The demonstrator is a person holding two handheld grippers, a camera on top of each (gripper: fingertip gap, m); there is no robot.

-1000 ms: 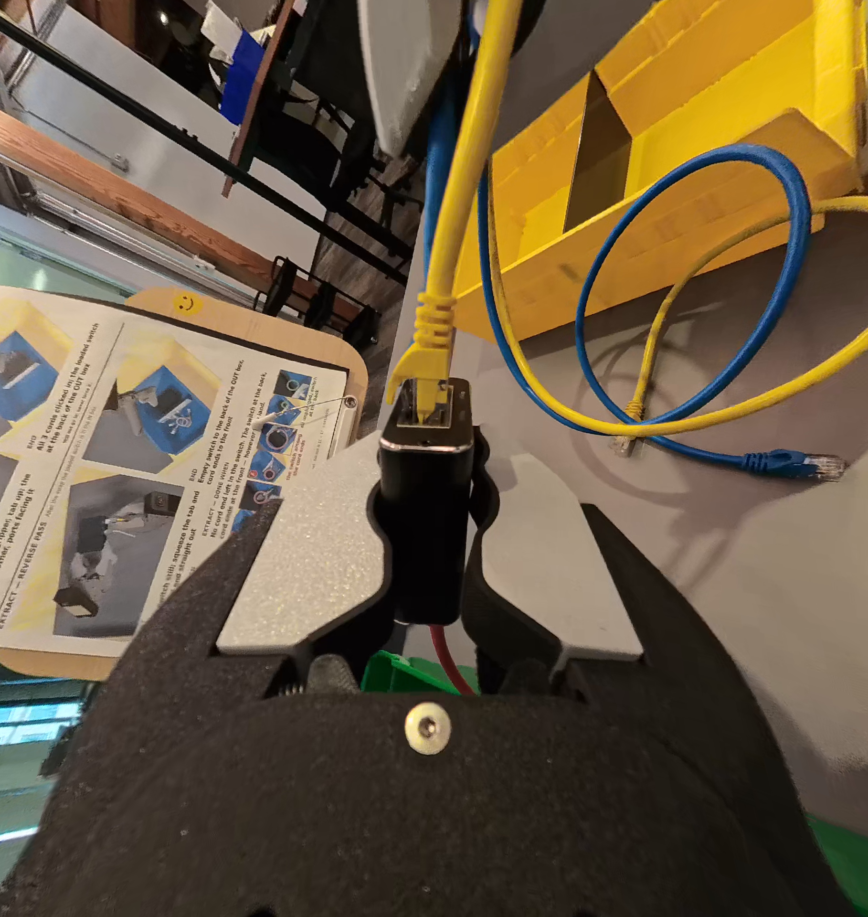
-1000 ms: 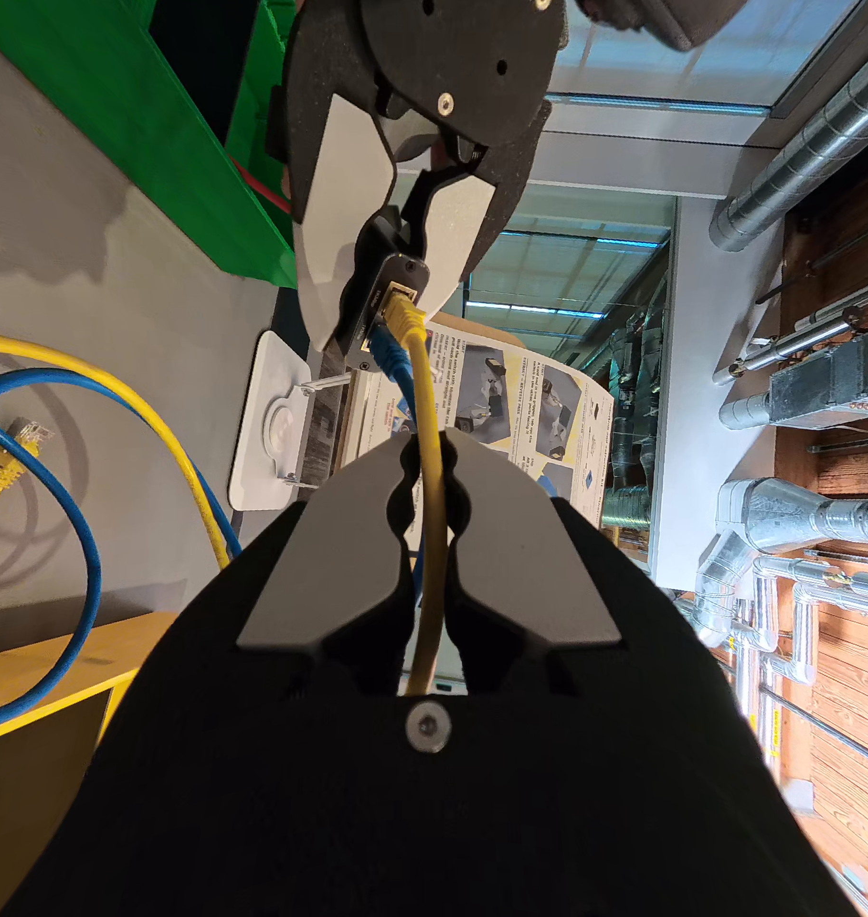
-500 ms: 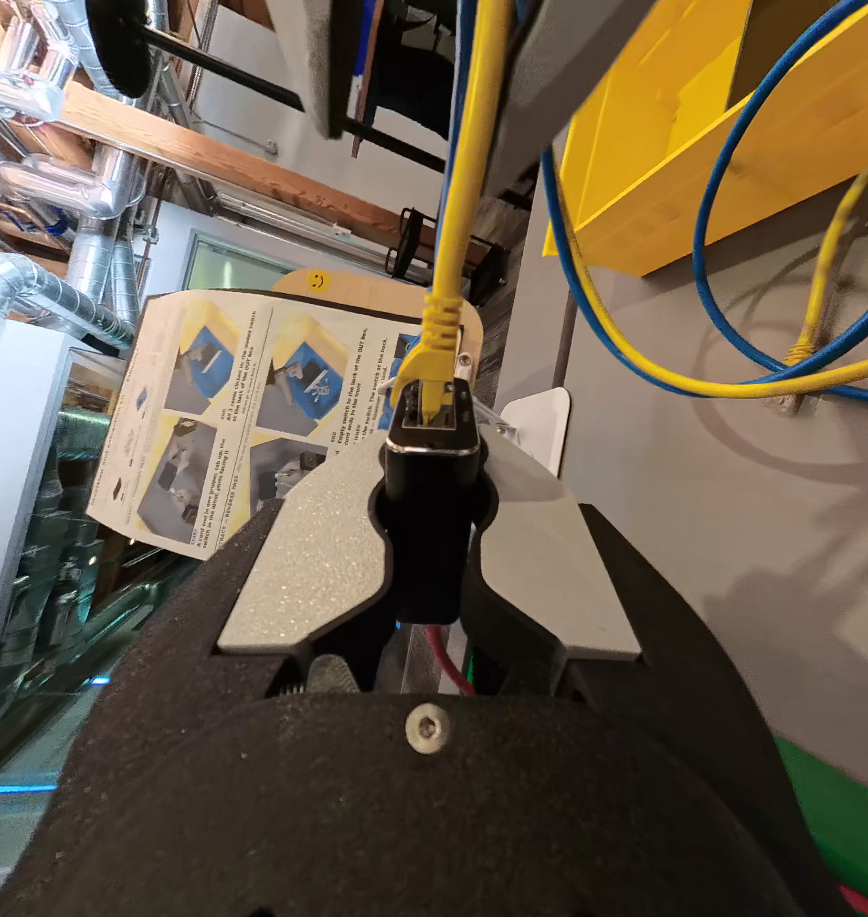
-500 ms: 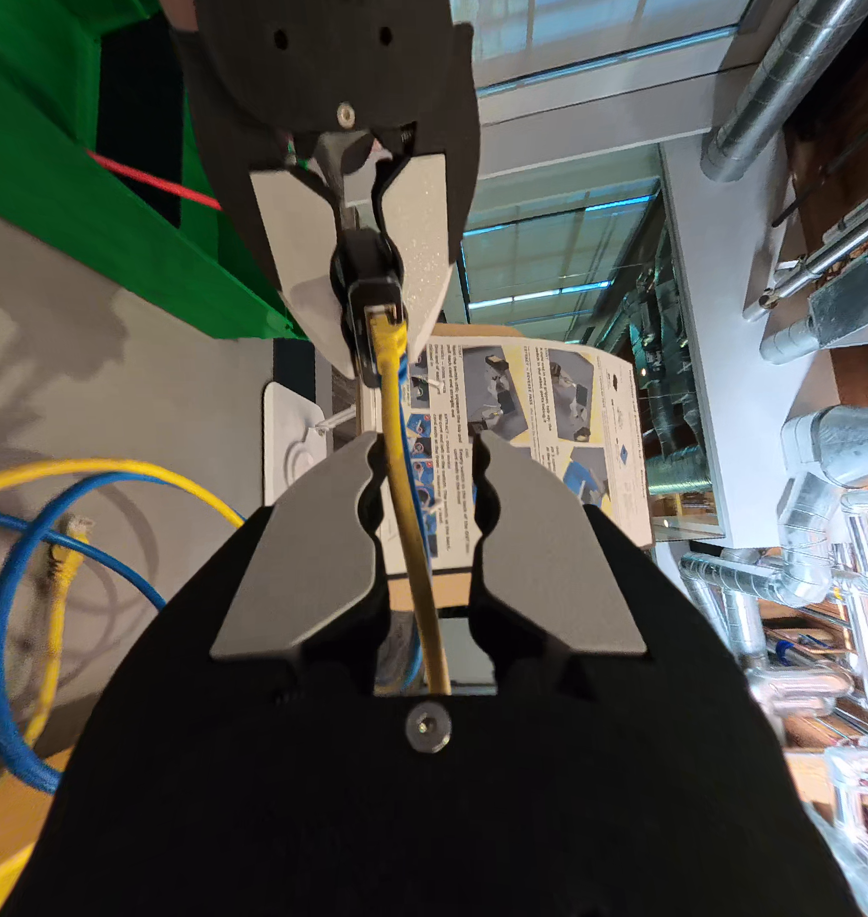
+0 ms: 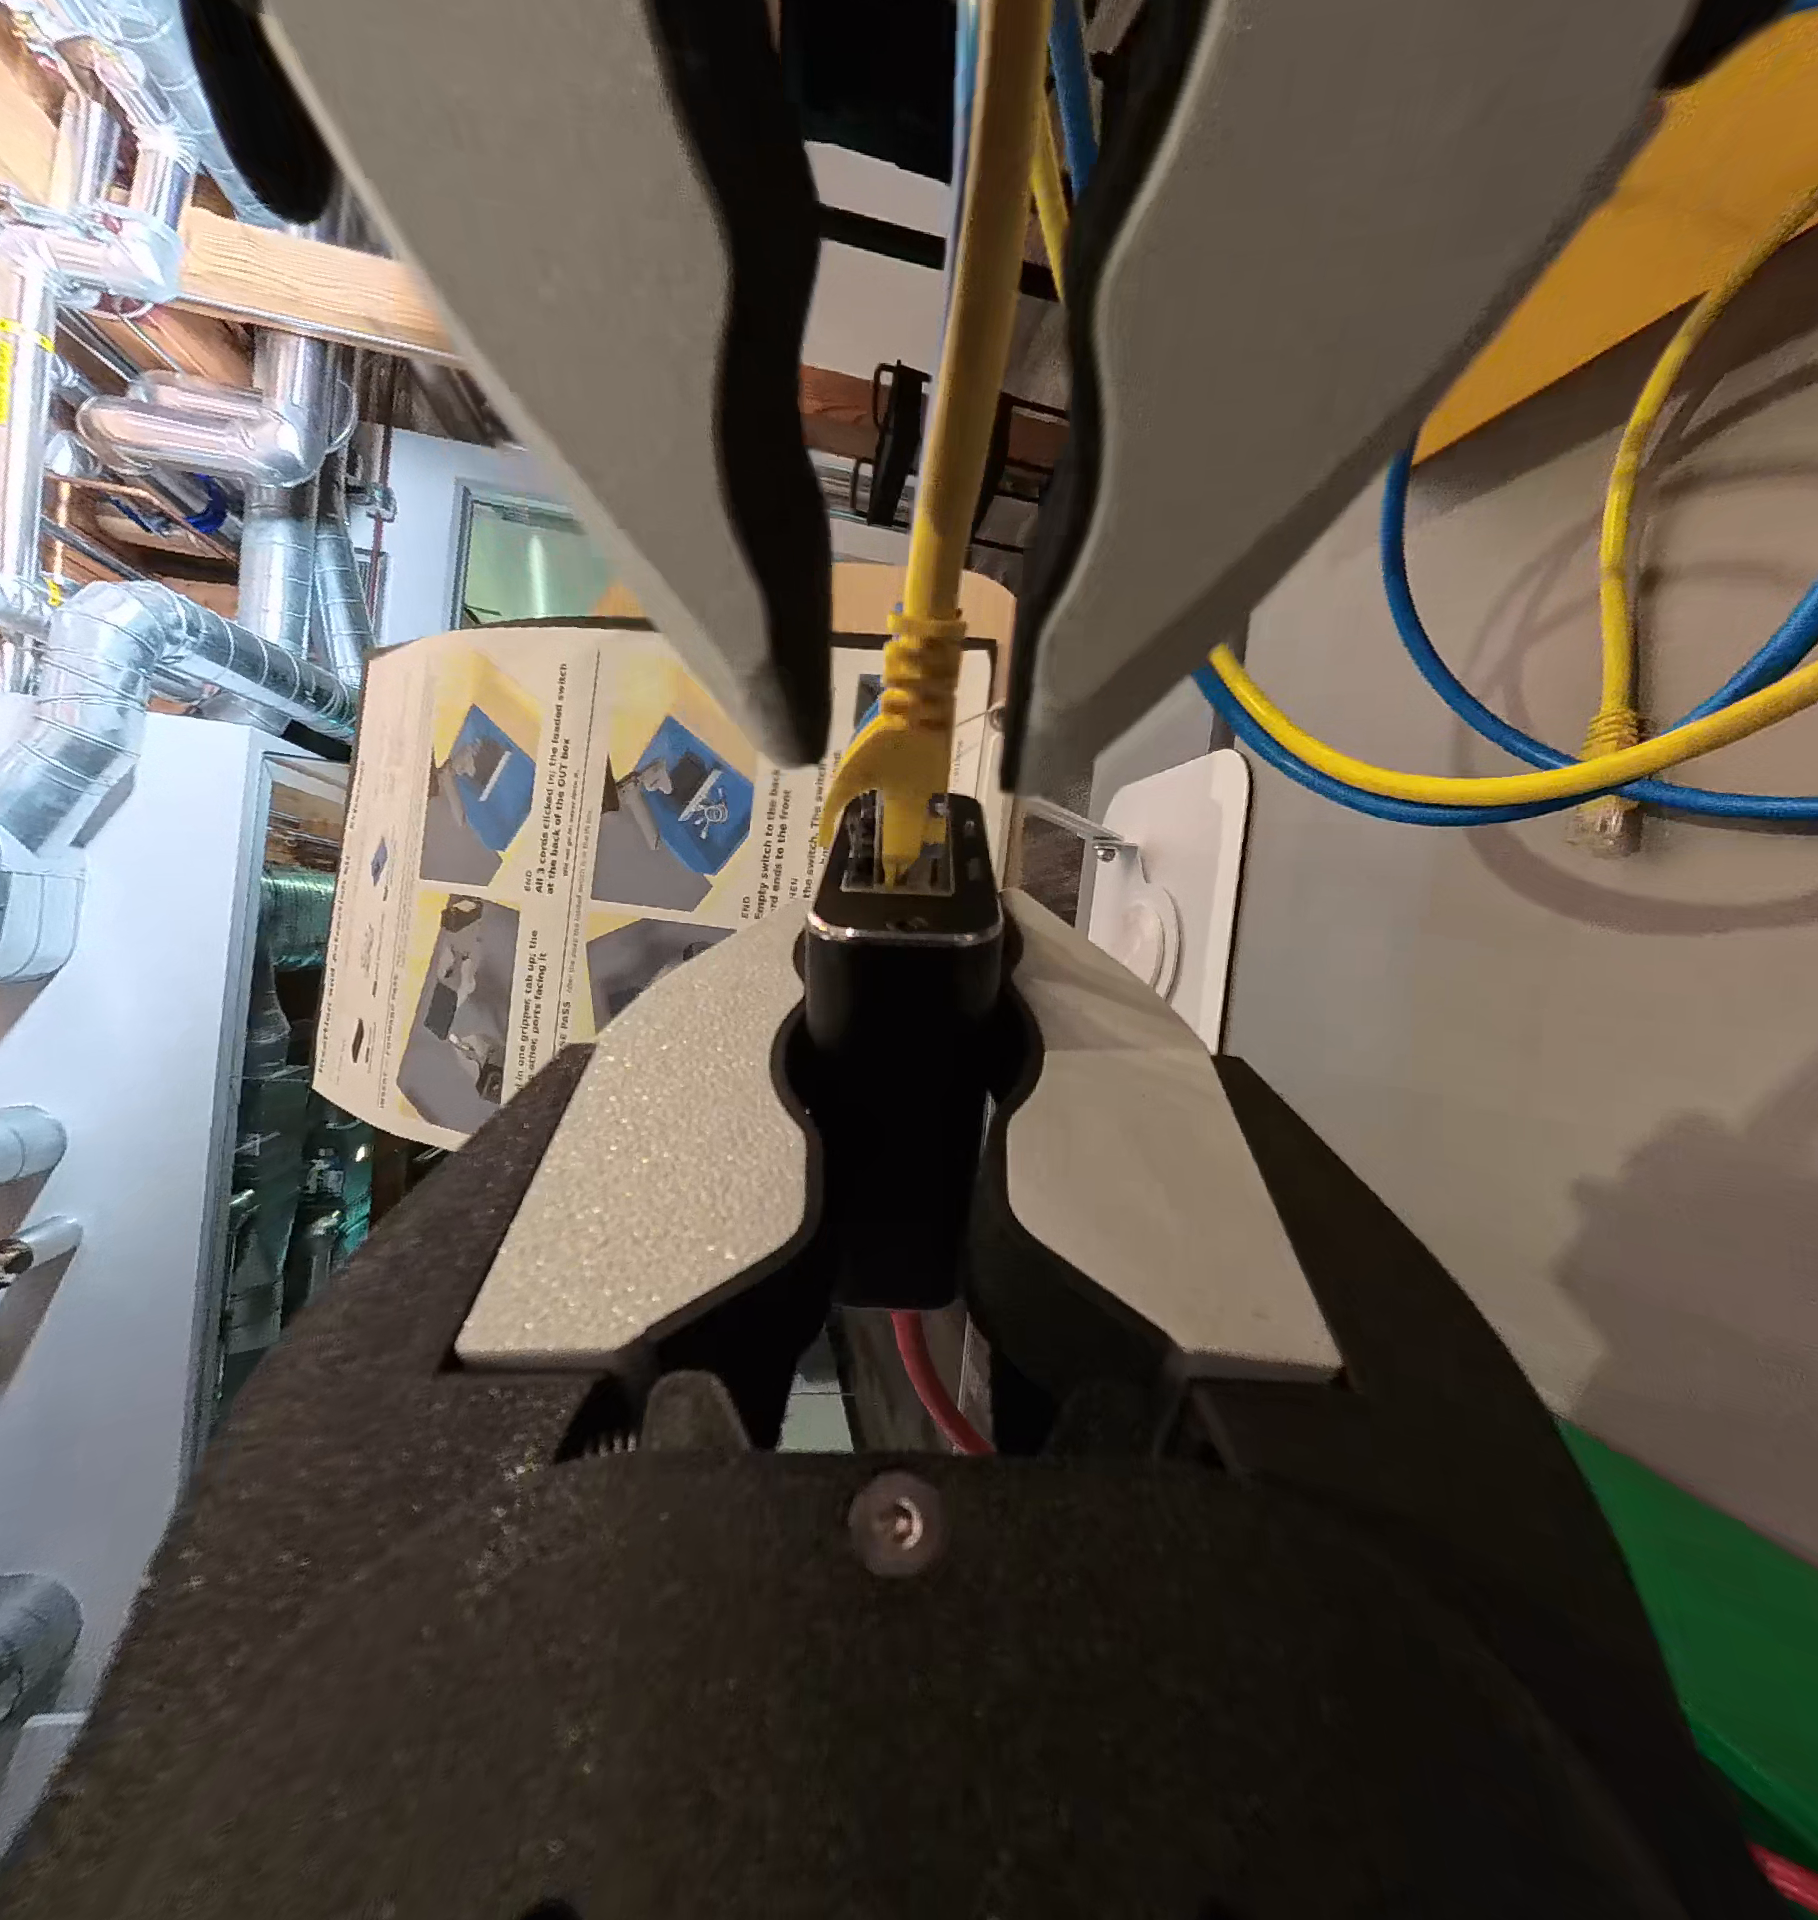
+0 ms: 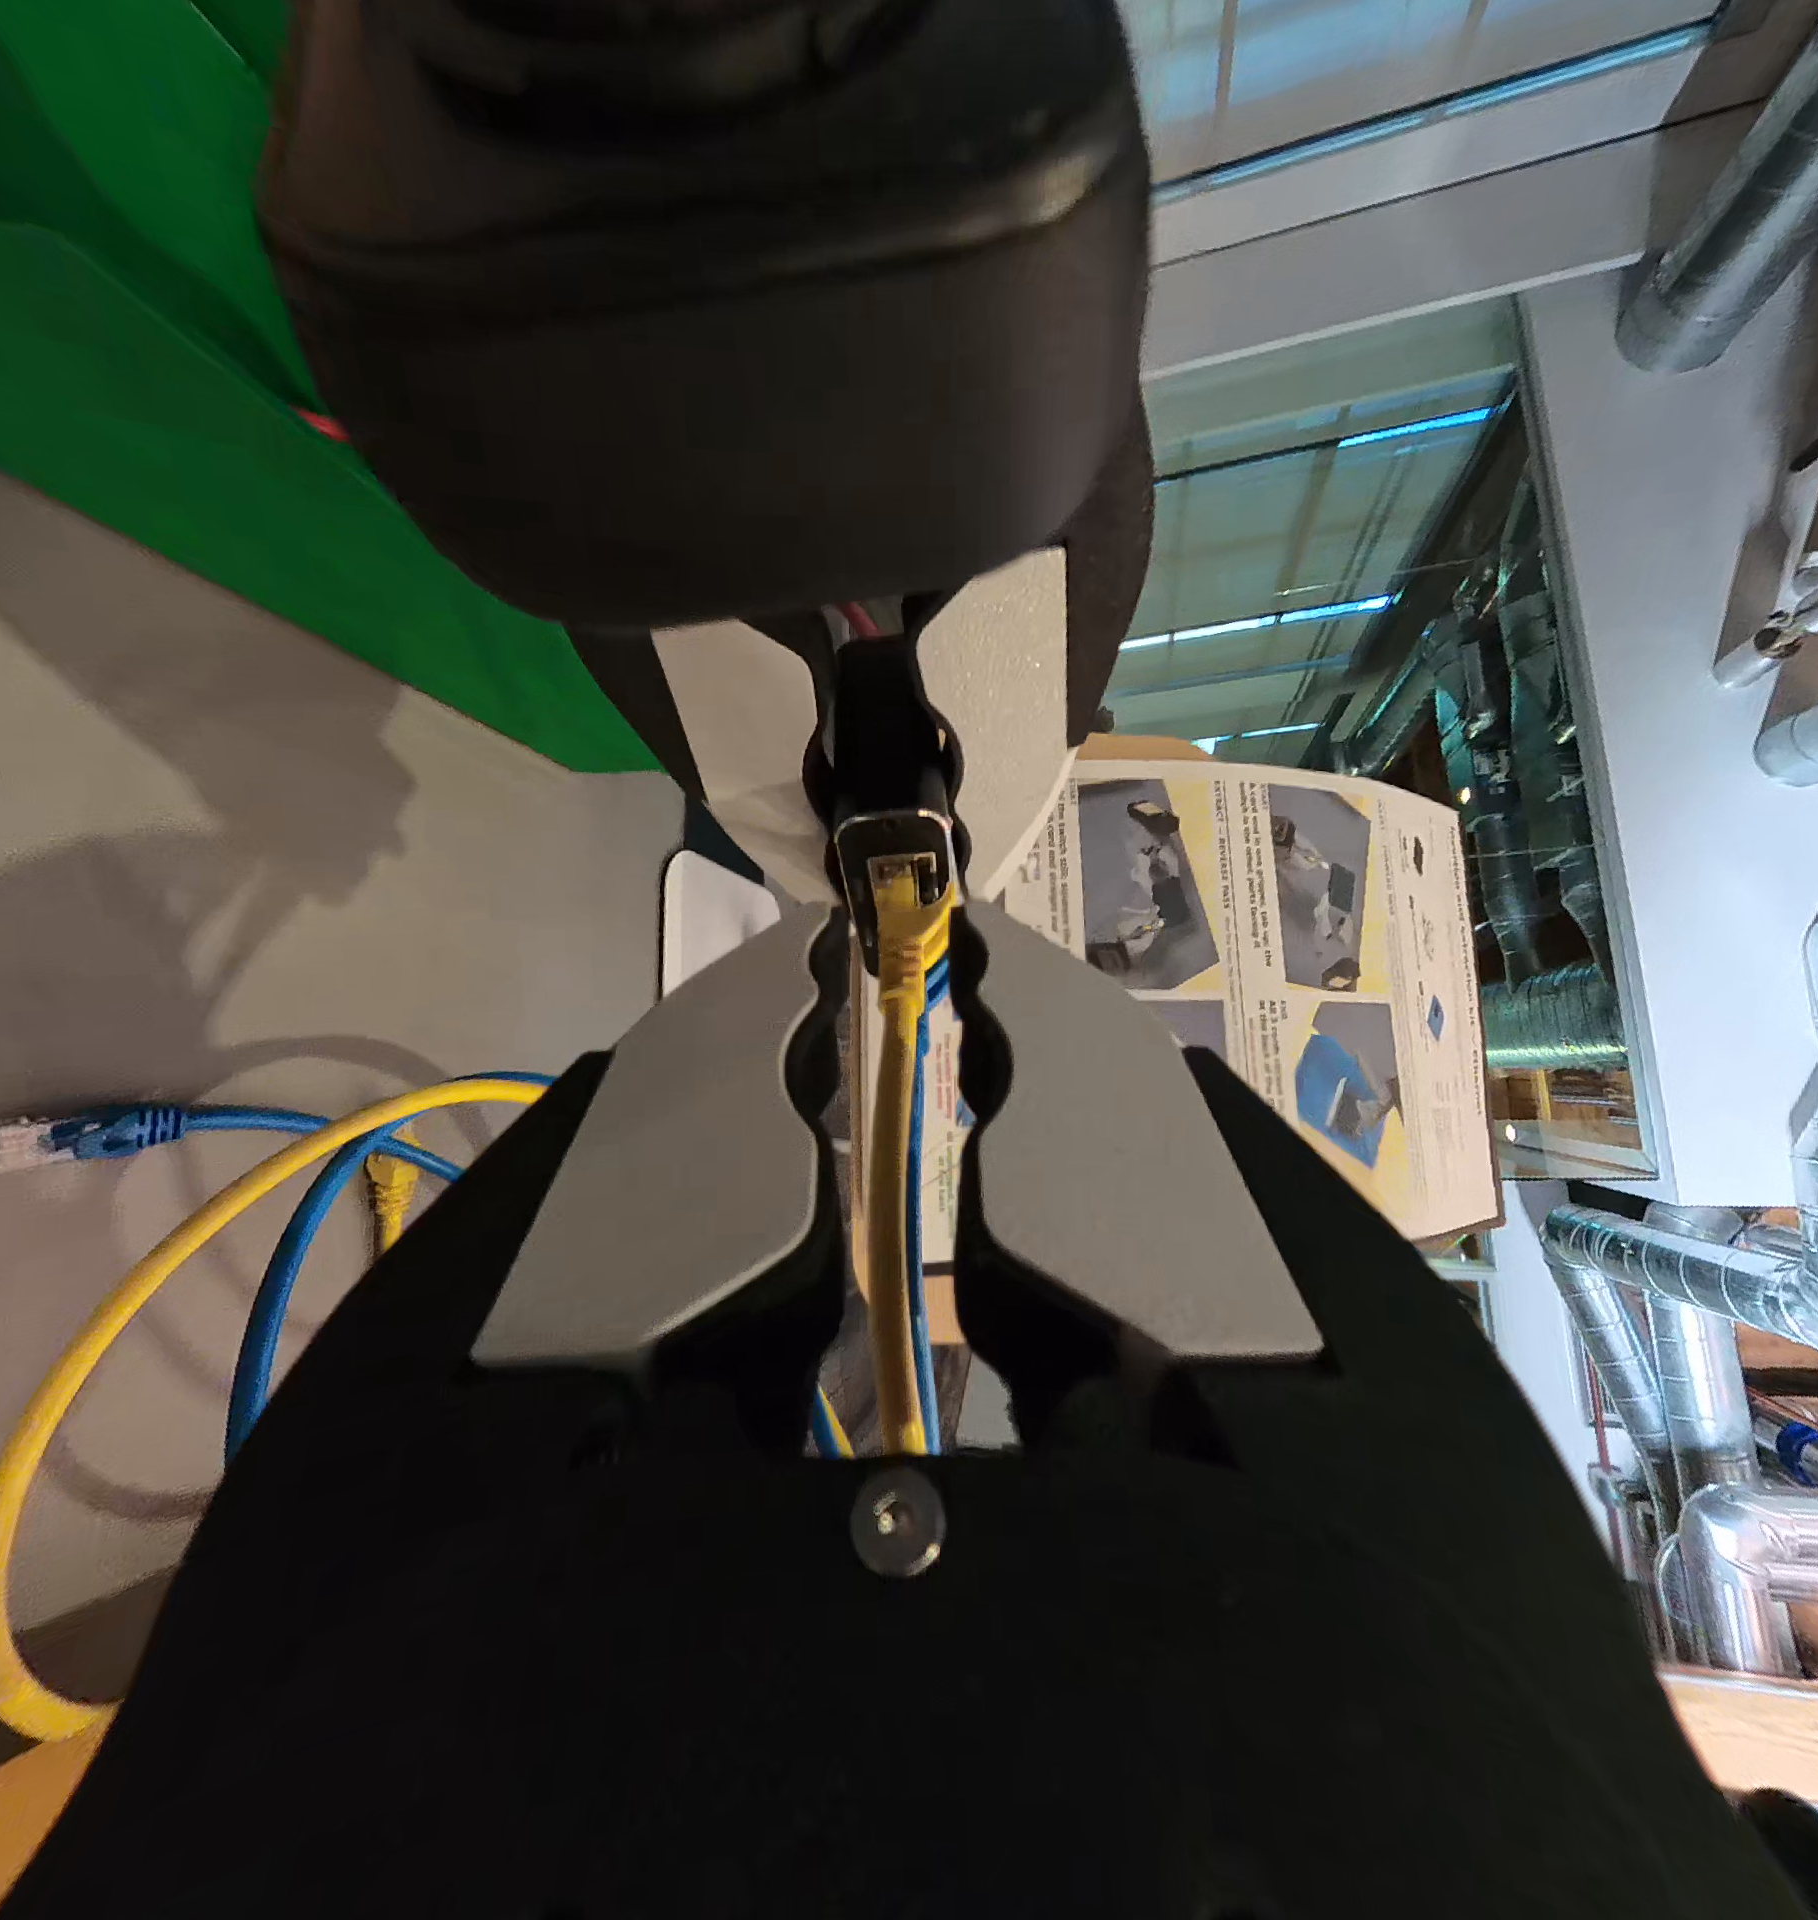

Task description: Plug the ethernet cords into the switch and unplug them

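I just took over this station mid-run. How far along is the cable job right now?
Done: a yellow cord sits plugged into the black switch. In hand: the left gripper clamps the switch, and the right gripper straddles that plug, pads not visibly pressing. Left: a loose blue plug and yellow plug lie on the table.

Grey table [image 5: 1507, 1091] under loose blue cord [image 6: 292, 1226], yellow cord [image 6: 105, 1351], green bin [image 6: 157, 468].

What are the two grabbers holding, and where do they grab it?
The left gripper squeezes the black switch by its sides. The right gripper is open around the yellow cord, not squeezing it.
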